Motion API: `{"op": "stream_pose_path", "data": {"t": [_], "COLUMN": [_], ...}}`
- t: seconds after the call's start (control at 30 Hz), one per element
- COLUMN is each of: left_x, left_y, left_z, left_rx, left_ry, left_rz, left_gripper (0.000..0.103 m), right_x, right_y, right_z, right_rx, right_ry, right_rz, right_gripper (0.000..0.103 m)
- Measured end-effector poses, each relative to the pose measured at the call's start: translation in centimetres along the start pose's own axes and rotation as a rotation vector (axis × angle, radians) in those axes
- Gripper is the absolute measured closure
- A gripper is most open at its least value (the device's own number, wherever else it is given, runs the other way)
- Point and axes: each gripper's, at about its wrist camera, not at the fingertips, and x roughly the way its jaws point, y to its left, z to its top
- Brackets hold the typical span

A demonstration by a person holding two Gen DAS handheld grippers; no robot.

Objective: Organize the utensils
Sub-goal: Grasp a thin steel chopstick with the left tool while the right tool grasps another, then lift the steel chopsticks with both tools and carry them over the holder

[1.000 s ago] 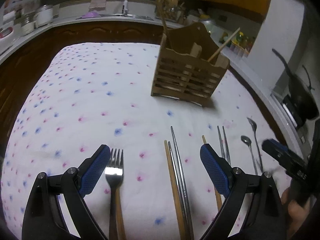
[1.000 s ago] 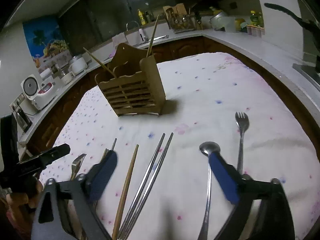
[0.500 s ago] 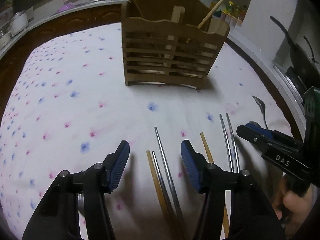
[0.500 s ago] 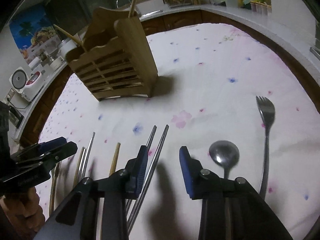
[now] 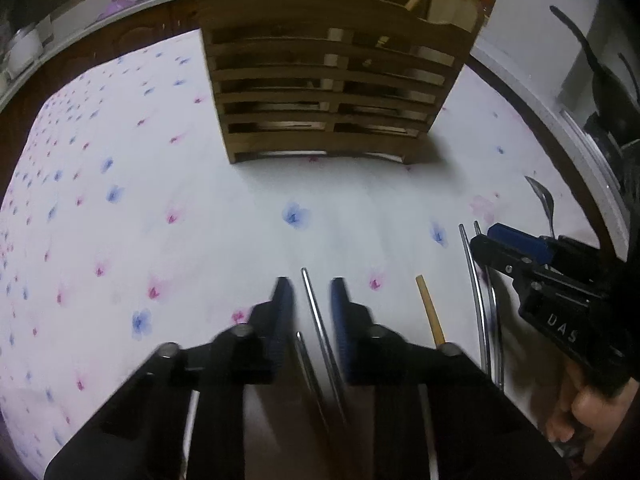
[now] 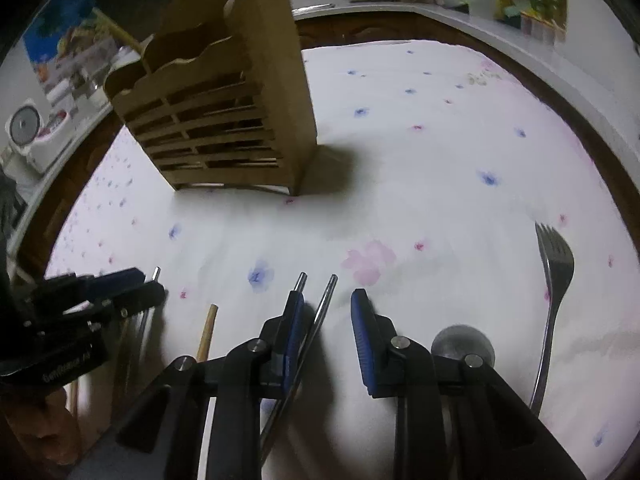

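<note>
A slatted wooden utensil caddy [image 5: 328, 92] stands on the flowered cloth with a wooden stick in it. My left gripper [image 5: 311, 308] is low over the cloth. Its jaws are closing around a pair of metal chopsticks [image 5: 318, 320], with a gap still showing on each side. My right gripper [image 6: 328, 316] is also closing, astride one chopstick of a second metal pair [image 6: 322, 308]. That chopstick runs along the left pad and the right pad stands clear of it. A wooden chopstick [image 6: 208, 328] lies between the two pairs. A spoon [image 6: 462, 340] and a fork [image 6: 554, 272] lie to the right.
The cloth-covered table [image 6: 440, 140] stretches behind and beside the caddy. A kitchen counter [image 6: 460, 16] with jars and dishes rings it, and a rice cooker [image 6: 28, 136] sits at the left. In the left wrist view, the right gripper [image 5: 490, 240] and the hand holding it crowd the right edge.
Both grippers came forward and down toward the caddy, and their wide jaws narrowed sharply. The left one shifted right, off the fork and onto the metal chopsticks.
</note>
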Motion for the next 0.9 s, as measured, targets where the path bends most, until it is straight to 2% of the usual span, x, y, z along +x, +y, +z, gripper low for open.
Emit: {"op": "stream_pose_path", "data": {"t": [0.03, 0.1, 0.13, 0.17, 0.3, 0.57, 0.9], "left_x": [0.0, 0.3, 0.3, 0.3, 0.0, -3.6, -11.3], "left_y": [-0.1, -0.4, -0.4, -0.5, -0.3, 0.4, 0.7], "left_z": [0.0, -0.1, -0.1, -0.1, -0.2, -0.3, -1.9], "left_rx": [0.005, 0.015, 0.019, 0.024, 0.008, -0.041, -0.062], "left_ry": [0.000, -0.006, -0.009, -0.013, -0.015, -0.089, -0.222], "left_rz": [0.001, -0.007, -0.008, -0.005, -0.036, -0.105, -0.165], "left_gripper": [0.096, 0.097, 0.097, 0.097, 0.098, 0.098, 0.099], "right_x": [0.0, 0.0, 0.0, -0.1, -0.2, -3.2, -9.3], "right_y": [0.2, 0.2, 0.1, -0.1, -1.1, -1.8, -1.0], "right_z": [-0.1, -0.2, -0.3, -0.3, -0.3, -0.7, -0.5], "right_rx": [-0.014, -0.033, -0.029, -0.022, 0.043, 0.102, 0.096], "right_ry": [-0.002, -0.009, -0.013, -0.015, -0.020, -0.076, -0.191], "right_rz": [-0.011, -0.026, -0.028, -0.026, 0.025, 0.109, 0.171], "right_gripper": [0.081, 0.086, 0.092, 0.092, 0.098, 0.099, 0.099]}}
